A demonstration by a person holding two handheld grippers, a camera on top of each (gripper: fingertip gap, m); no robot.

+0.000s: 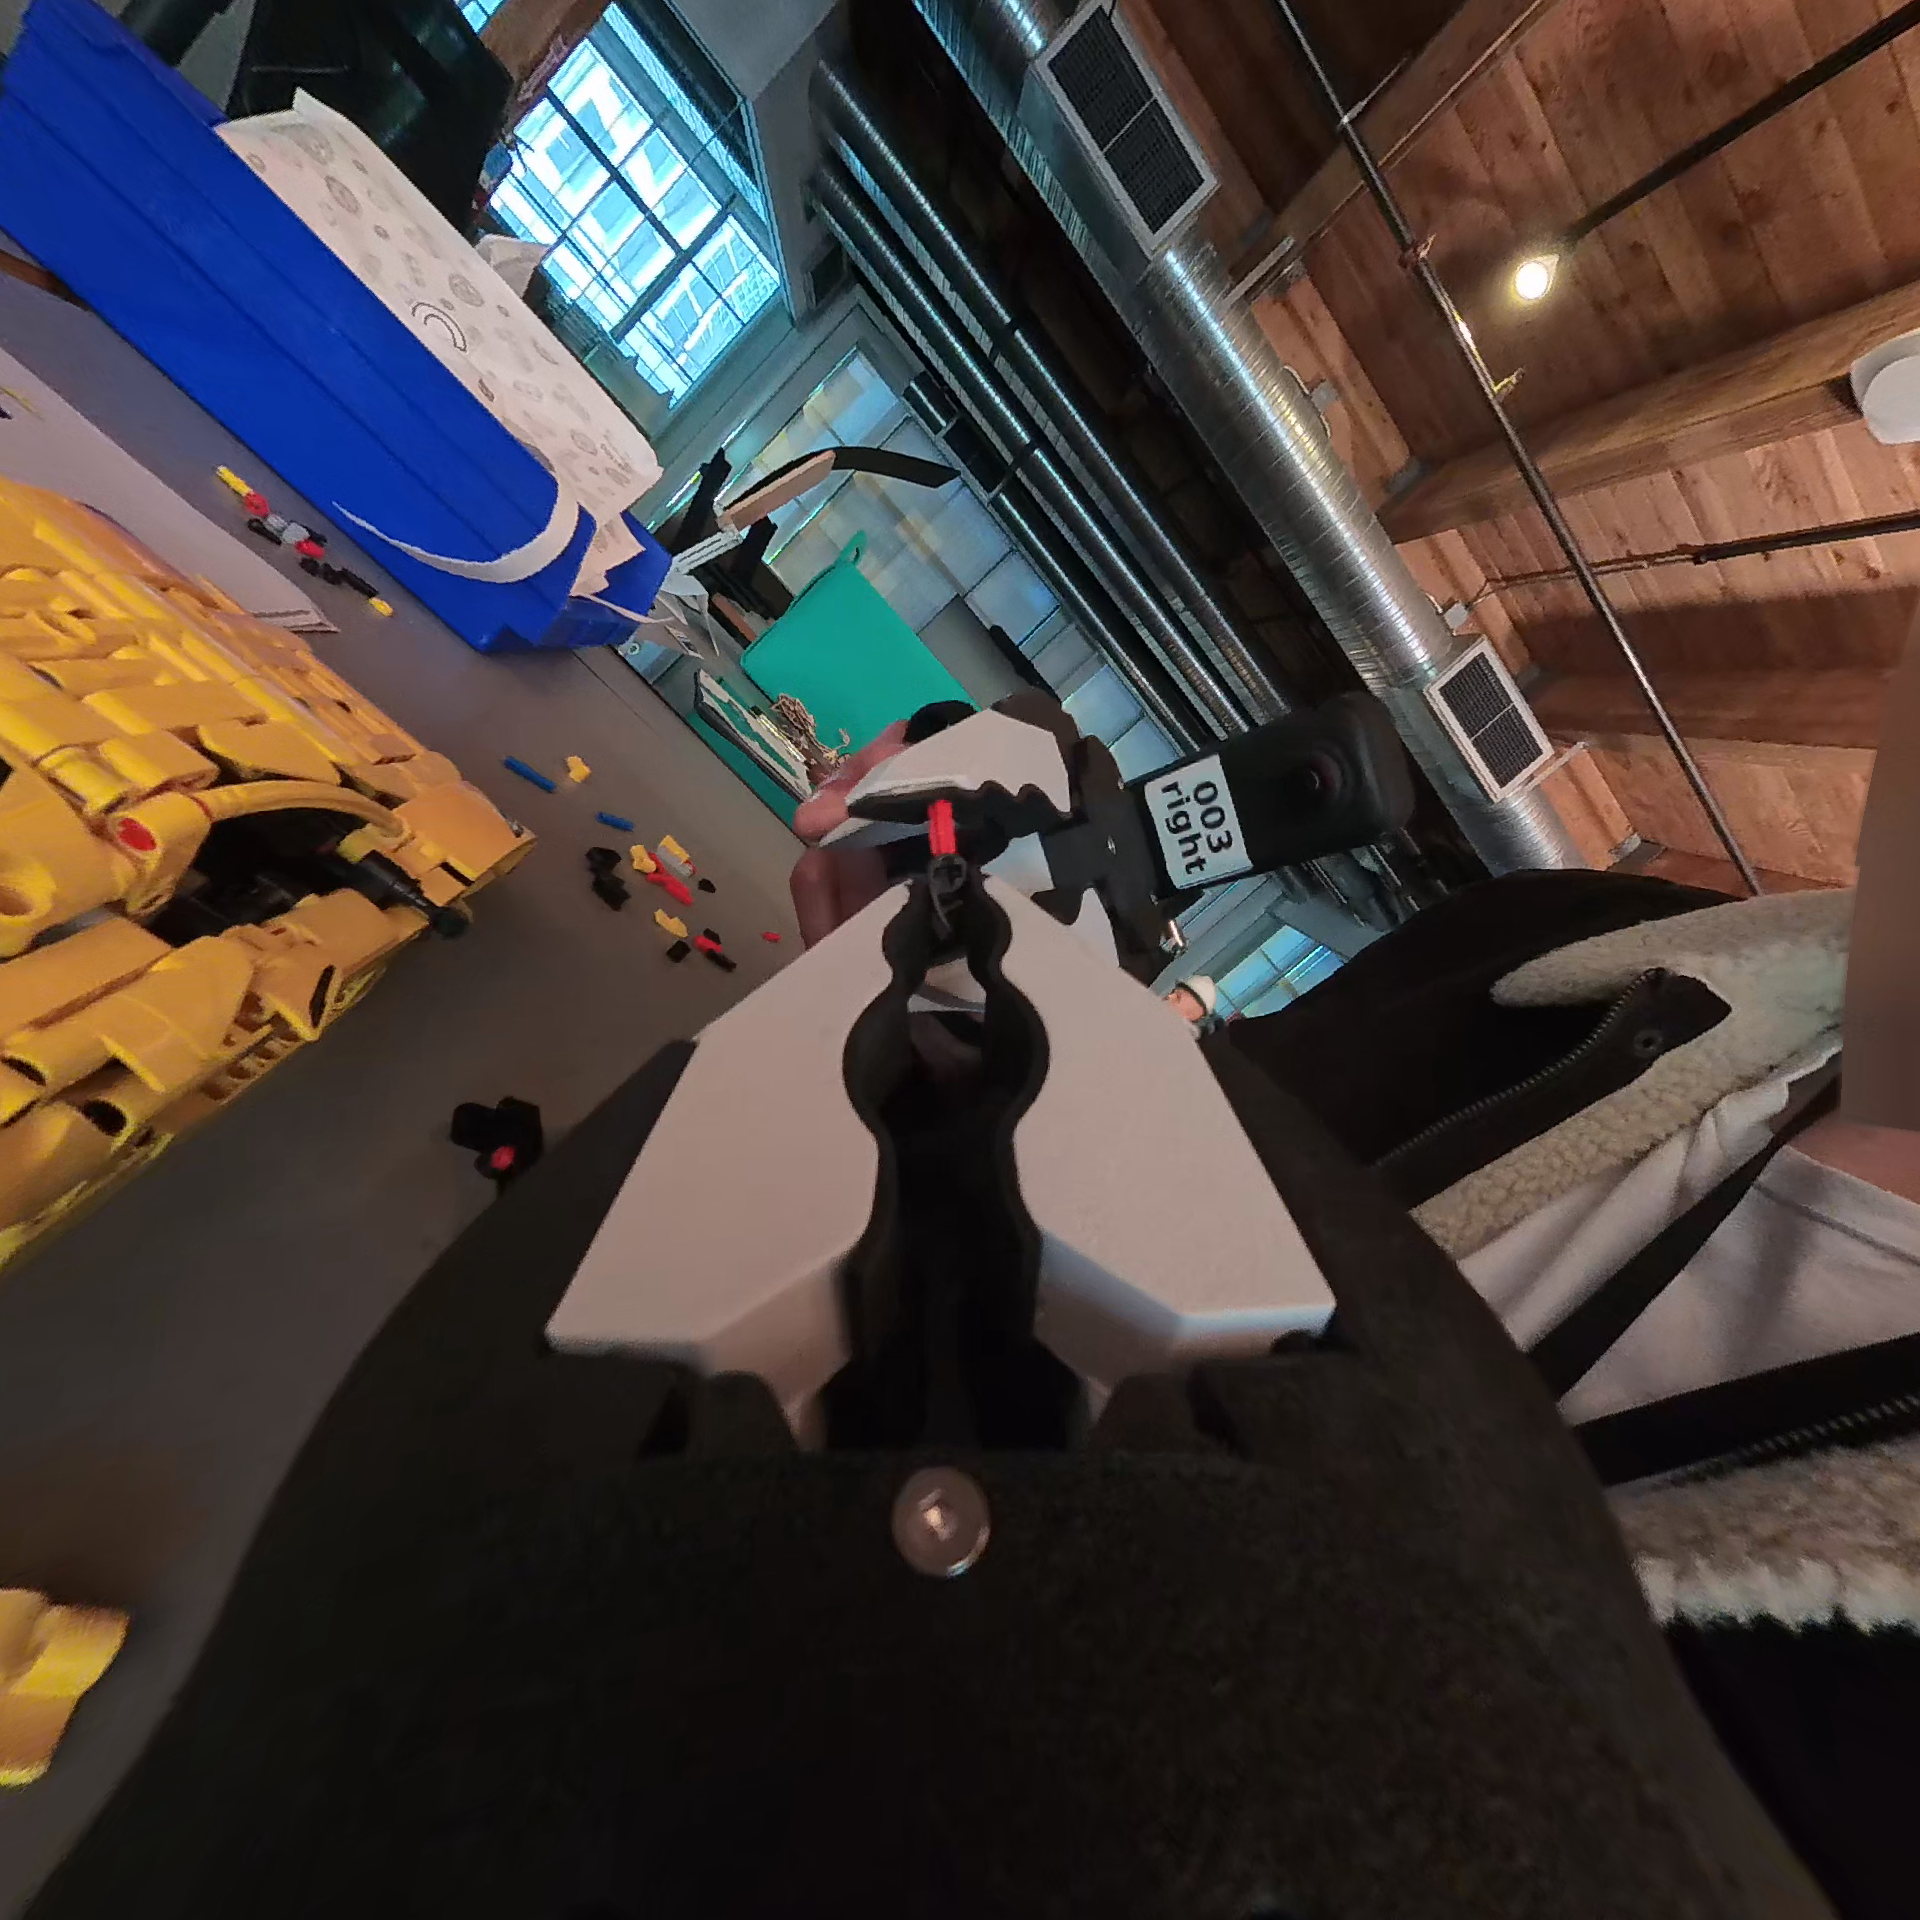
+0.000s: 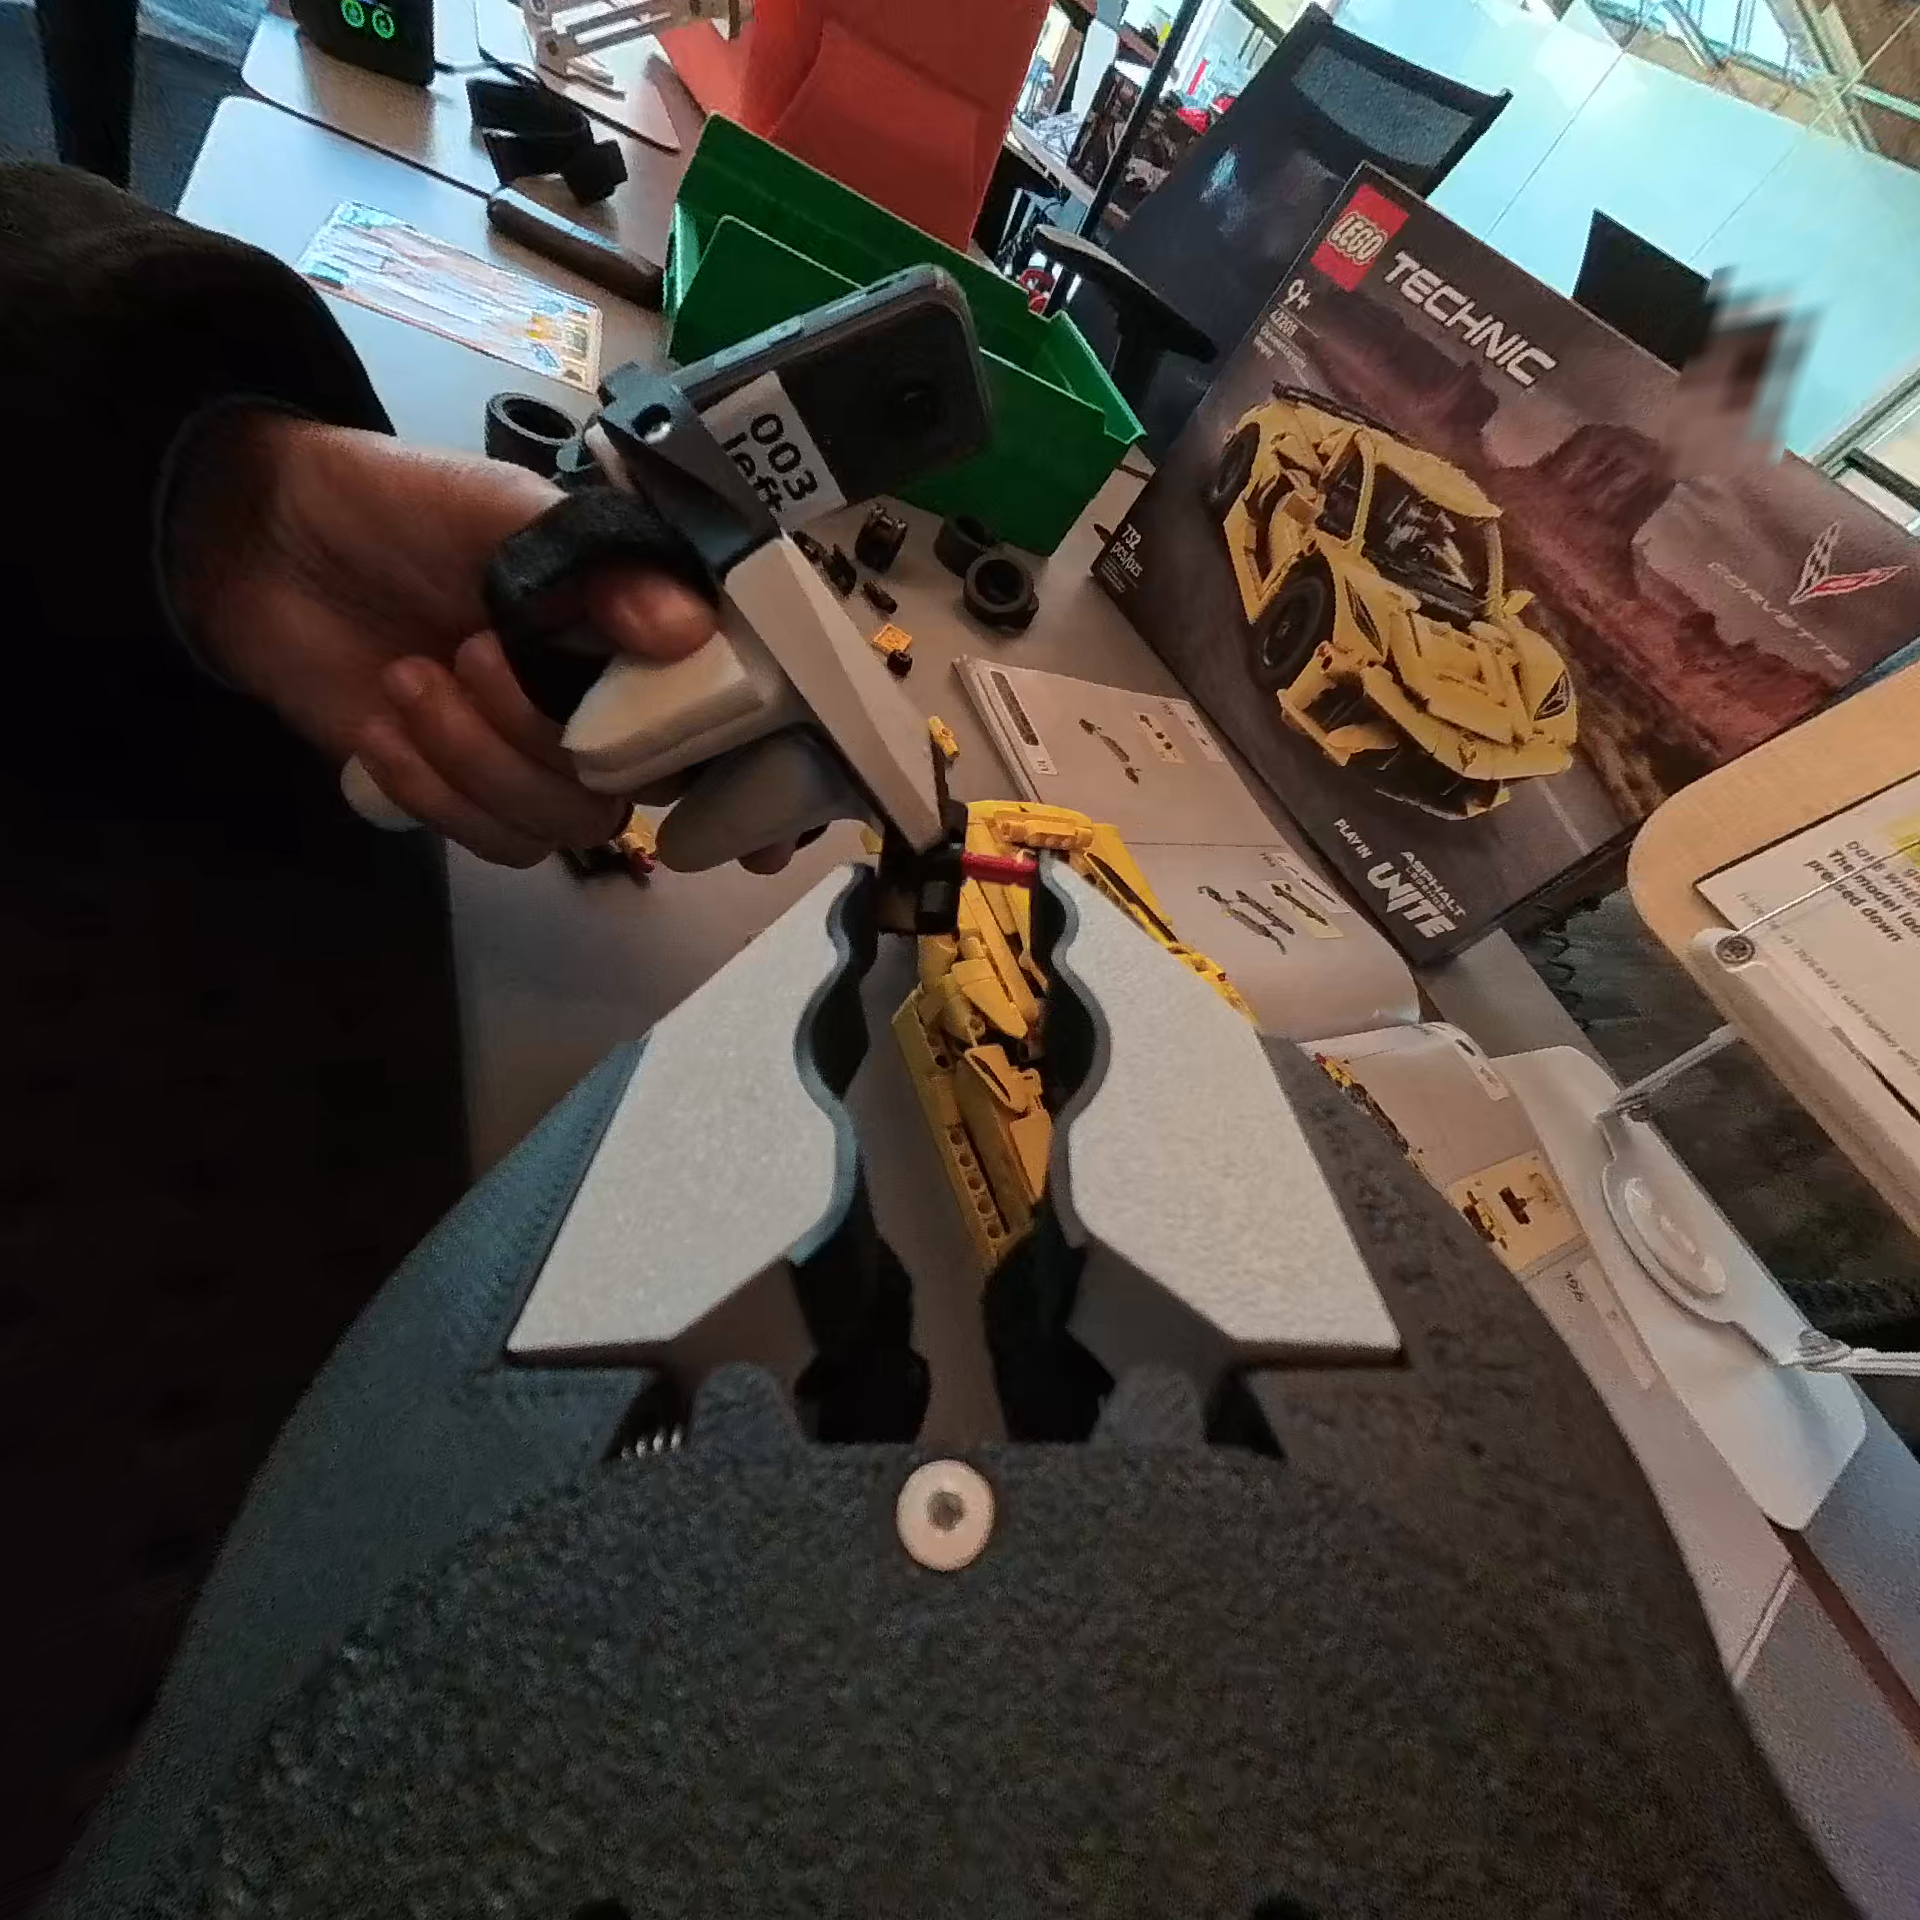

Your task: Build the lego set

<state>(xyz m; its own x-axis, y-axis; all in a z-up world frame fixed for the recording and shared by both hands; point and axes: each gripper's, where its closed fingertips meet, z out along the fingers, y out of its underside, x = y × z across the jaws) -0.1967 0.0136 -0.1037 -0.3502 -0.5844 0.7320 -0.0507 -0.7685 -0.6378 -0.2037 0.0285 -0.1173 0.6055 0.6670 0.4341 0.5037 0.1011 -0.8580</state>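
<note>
Left tool [image 1: 943, 883] clenches a black connector [image 1: 945, 891]; right tool [image 2: 951, 862] grips its red pin [image 2: 995, 864].

Wood-plank ceiling [image 1: 1558, 156] with silver ducts [image 1: 1247, 343], gridded windows [image 1: 634, 208], grey tabletop [image 1: 343, 1122].

Grey table [image 2: 540, 935] carries everything. Yellow lego car [image 2: 987, 1039], partly built, sits mid-table; seen on the left in the left wrist view [image 1: 156, 831]. Open instruction booklet [image 2: 1195, 821] lies flat just beside the car. Set box [image 2: 1475, 582] stands upright behind the booklet. Green bin [image 2: 997, 436] farther back, black tyres [image 2: 1000, 590] near its front, small black pieces scattered beside them. Sticker sheet [image 2: 457, 291] lies flat on the far left part. Blue bin [image 1: 260, 343] holds a white paper bag. Loose small pieces [image 1: 655, 873], black, yellow, red, blue, scattered between car and blue bin.
</note>
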